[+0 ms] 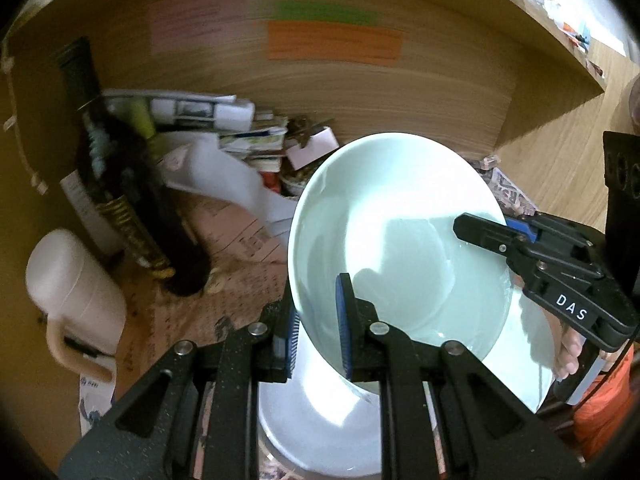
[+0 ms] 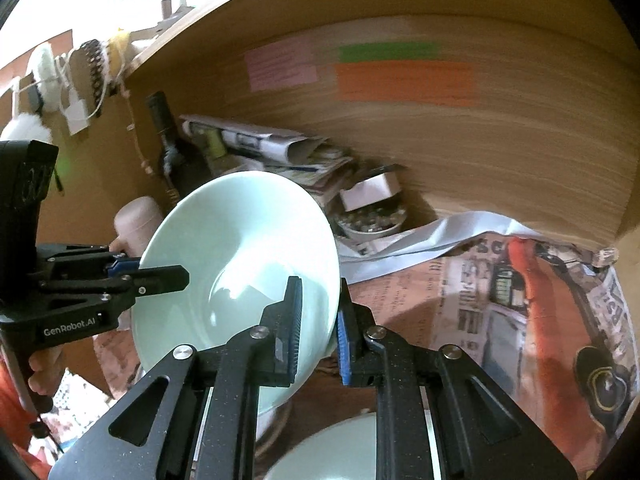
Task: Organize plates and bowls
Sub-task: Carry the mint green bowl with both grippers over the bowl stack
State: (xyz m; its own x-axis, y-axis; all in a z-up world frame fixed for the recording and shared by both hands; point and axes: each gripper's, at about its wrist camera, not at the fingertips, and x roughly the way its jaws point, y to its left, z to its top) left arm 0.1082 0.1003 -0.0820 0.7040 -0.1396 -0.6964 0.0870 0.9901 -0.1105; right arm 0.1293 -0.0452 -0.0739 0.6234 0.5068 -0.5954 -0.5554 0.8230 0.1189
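1. The left gripper (image 1: 318, 334) is clamped on the rim of a pale green bowl (image 1: 400, 240), with one blue-padded finger inside the rim and one outside.
2. The right gripper (image 2: 318, 330) pinches the opposite side of the same bowl's rim in the same way, one pad on each face of the wall.
3. In the left wrist view the right gripper reaches in from the right edge, and fingers of the person's hand (image 1: 568, 354) curl round its handle.
4. The bowl is held tilted between the two grippers, its opening turned toward the cameras, above the newspaper-lined shelf floor (image 2: 500, 300).
5. Beneath it sits more pale dishware (image 1: 320, 420), which looks like another bowl; its shape is partly hidden by the fingers.
6. Further out, a dark bottle (image 1: 120, 184) and a pinkish-white jug (image 1: 72, 292) stand at the left.
7. Folded papers (image 1: 200, 112) lie at the back.
8. Pink, green and orange sticky notes (image 1: 334, 44) are stuck on the wooden back wall (image 1: 420, 92).
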